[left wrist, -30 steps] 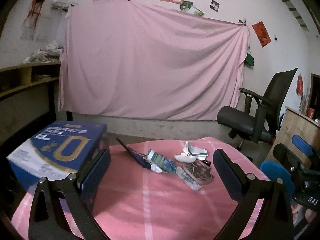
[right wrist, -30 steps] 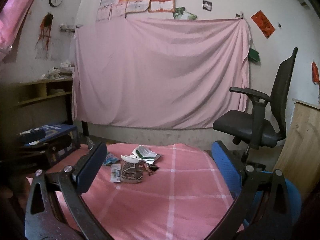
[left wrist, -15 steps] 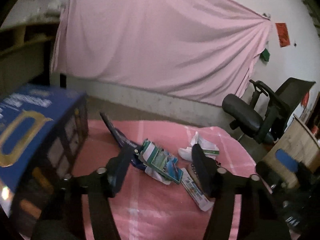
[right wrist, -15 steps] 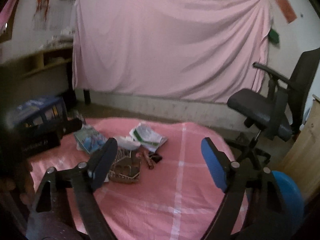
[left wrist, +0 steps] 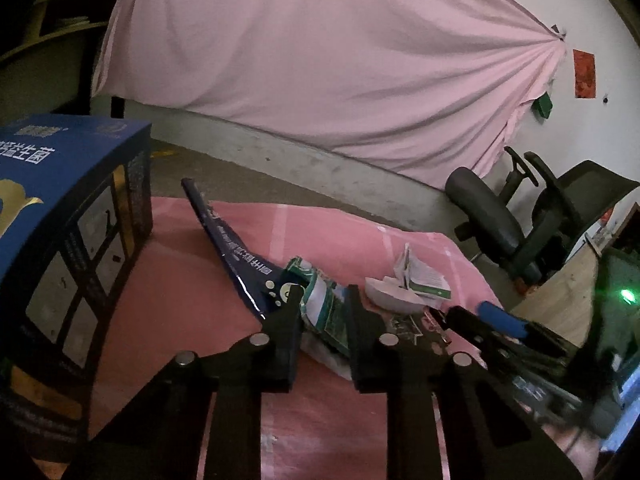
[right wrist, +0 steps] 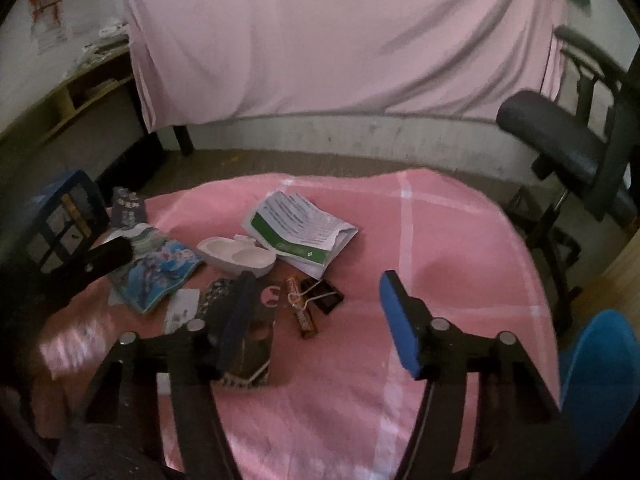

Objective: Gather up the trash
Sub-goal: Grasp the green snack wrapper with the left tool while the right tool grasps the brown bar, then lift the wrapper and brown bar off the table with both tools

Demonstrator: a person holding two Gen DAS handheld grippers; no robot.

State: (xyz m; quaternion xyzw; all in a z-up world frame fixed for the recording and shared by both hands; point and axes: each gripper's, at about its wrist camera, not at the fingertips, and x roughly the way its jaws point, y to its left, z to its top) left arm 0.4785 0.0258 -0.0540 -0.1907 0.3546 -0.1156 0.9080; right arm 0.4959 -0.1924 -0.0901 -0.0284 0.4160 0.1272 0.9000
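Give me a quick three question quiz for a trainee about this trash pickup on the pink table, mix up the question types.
1. True or false: the left hand-held gripper has a green and white packet between its fingers.
2. Multiple choice: what lies right beside the white moulded tray? A) a folded leaflet with a green band B) a glass bottle C) a pair of scissors
3. Fill in: the right hand-held gripper stands open above the ____ tablecloth.

Key:
1. True. Its jaws have just been closing around the packet.
2. A, the leaflet.
3. Pink. Its jaws have just been closing, with nothing gripped between them.
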